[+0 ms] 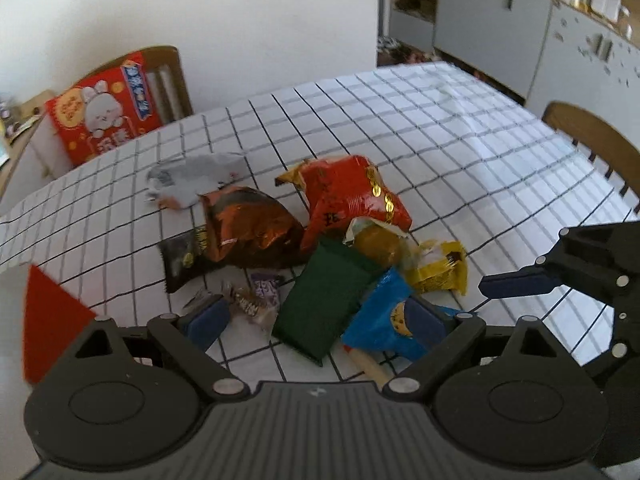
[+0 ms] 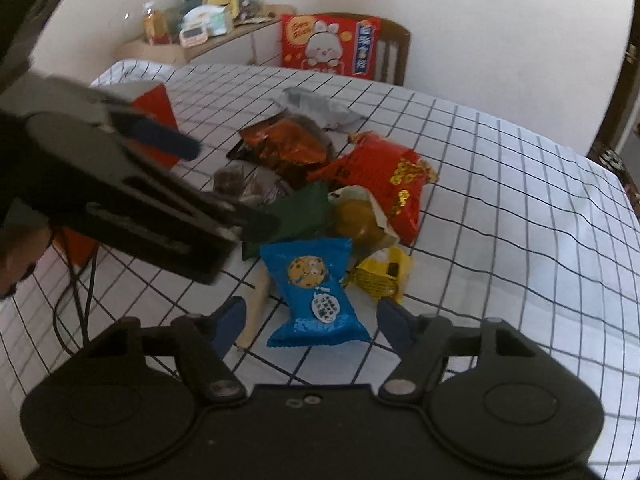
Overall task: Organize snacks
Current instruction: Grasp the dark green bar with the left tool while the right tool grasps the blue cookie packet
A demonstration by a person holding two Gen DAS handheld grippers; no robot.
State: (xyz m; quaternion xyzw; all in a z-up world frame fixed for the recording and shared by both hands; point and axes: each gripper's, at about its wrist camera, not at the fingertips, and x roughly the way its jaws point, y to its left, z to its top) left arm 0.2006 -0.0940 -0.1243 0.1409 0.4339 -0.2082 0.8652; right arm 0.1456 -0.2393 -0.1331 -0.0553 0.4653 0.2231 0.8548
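Left tongs [image 1: 320, 322] agape; right tongs [image 2: 310, 318] agape (tilted down).

- A home dining room, by every sign.
- Dining table under a white checked tablecloth [image 1: 440, 128] filling the middle.
- Wooden dining chairs [image 1: 596, 144] at right edge and upper left, the latter holding a red gift bag with a cartoon rabbit [image 2: 328, 46].
- Grey cabinets [image 1: 496, 12] with handles, upper right.
- Cluttered sideboard [image 2: 192, 40] at upper left of the right wrist view, bearing bottles and household odds and ends.
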